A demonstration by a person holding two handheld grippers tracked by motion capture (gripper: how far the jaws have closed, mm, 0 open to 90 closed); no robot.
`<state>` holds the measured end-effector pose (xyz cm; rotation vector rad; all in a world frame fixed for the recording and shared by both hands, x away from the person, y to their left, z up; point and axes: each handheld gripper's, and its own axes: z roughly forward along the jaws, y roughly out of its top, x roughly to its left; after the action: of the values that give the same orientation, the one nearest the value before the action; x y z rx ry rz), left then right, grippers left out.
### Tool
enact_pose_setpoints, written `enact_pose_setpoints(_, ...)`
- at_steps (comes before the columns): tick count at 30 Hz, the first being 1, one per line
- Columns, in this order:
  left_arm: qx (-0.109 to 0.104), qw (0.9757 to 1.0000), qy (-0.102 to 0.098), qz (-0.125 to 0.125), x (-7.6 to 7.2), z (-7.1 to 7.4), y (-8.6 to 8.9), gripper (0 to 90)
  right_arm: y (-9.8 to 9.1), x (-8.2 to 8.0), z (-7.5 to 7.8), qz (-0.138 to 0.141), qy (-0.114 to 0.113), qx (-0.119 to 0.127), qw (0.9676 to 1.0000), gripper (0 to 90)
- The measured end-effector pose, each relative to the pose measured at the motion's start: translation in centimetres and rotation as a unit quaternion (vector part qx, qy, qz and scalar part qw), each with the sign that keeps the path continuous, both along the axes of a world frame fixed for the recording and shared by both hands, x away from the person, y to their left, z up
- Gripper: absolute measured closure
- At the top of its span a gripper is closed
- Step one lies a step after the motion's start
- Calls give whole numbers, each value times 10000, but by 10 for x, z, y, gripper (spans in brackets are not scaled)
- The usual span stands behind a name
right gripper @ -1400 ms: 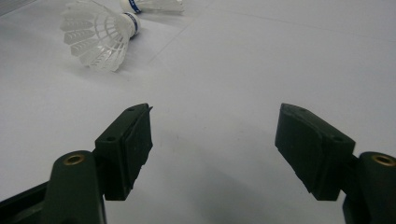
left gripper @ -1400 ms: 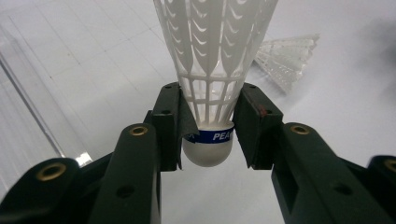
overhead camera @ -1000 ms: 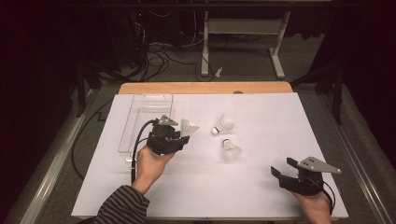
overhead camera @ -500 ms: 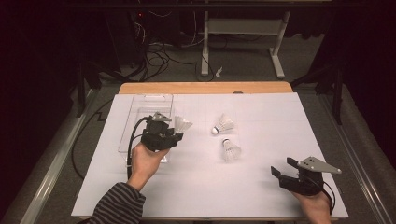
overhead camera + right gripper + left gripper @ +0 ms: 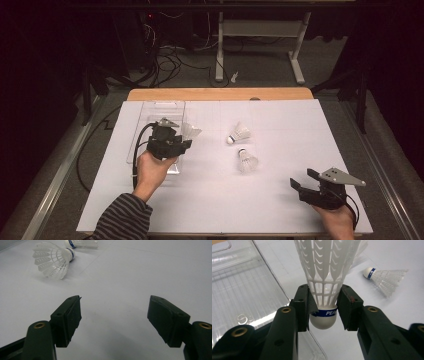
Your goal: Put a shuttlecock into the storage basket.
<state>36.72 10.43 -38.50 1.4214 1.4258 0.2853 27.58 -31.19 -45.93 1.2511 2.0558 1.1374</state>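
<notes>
- At the left of the white table [image 5: 280,210], the left gripper [image 5: 323,308] has its jaws clamped on a white shuttlecock [image 5: 325,277], pinching the lower ribs of the skirt just above the blue band (the rounded cork pokes out below the pads, toward the camera).
- Seen from the high view, that gripper sits over the right edge of a clear plastic tray [image 5: 150,120], with the held shuttlecock's skirt pointing to the right, away from the tray.
- Near the table's middle lie two more shuttlecocks: one on its side [image 5: 239,134], another [image 5: 247,161] just below it, close but apart.
- Toward the lower right corner, the right gripper [image 5: 113,320] hovers low over bare table with its jaws spread wide and nothing between them.
- Its own camera shows the nearer loose shuttlecock well ahead, up and to the left.
</notes>
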Motion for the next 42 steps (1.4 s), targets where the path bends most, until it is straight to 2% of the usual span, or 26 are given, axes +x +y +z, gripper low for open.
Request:
enact_pose_setpoints(25,4,9997,153,177,12,3,14,640,0,0,0,-15,-15,45,10000,276)
enact_pose_setpoints(42,157,9988,237,394,26,3,25,639,-1,0,0,-16,-20,45,10000,276)
